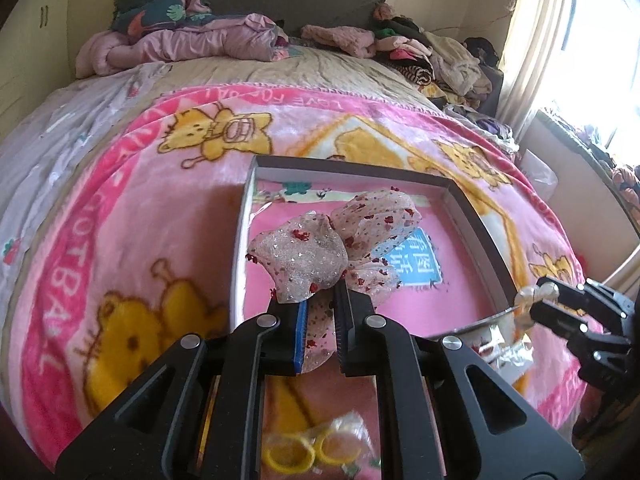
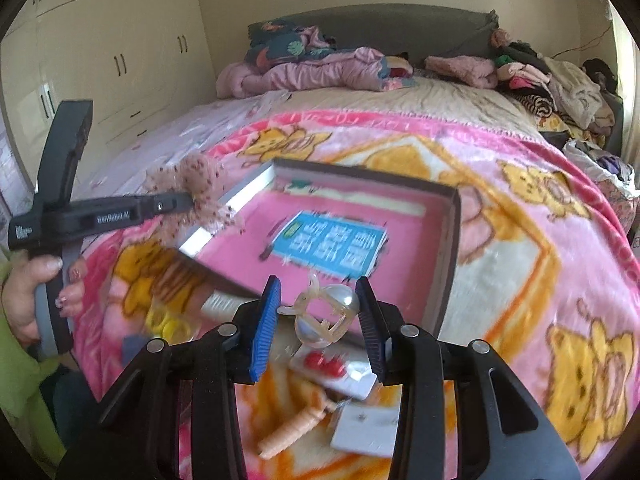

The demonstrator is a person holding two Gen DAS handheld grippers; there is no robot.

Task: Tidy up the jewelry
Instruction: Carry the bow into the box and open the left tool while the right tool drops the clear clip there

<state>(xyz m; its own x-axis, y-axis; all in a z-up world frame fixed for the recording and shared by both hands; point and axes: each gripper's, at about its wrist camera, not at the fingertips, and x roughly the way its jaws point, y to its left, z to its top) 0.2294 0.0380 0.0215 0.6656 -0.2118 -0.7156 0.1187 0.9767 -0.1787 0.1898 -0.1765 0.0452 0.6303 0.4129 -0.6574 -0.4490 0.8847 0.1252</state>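
My left gripper is shut on a sparkly pink tulle bow with red dots and holds it above the near left part of a shallow dark-rimmed box. The box lies on a pink bear blanket and has a blue card inside. In the right wrist view my right gripper is shut on a translucent claw clip with a pearly dome, just over the box's near edge. The left gripper with the bow shows at the left, gripped by a hand.
Loose items lie on the blanket in front of the box: yellow rings in a clear bag, a card with red pieces, a peach spiral tie, a white card. Clothes pile lies at the bed's head, and wardrobes stand on the left.
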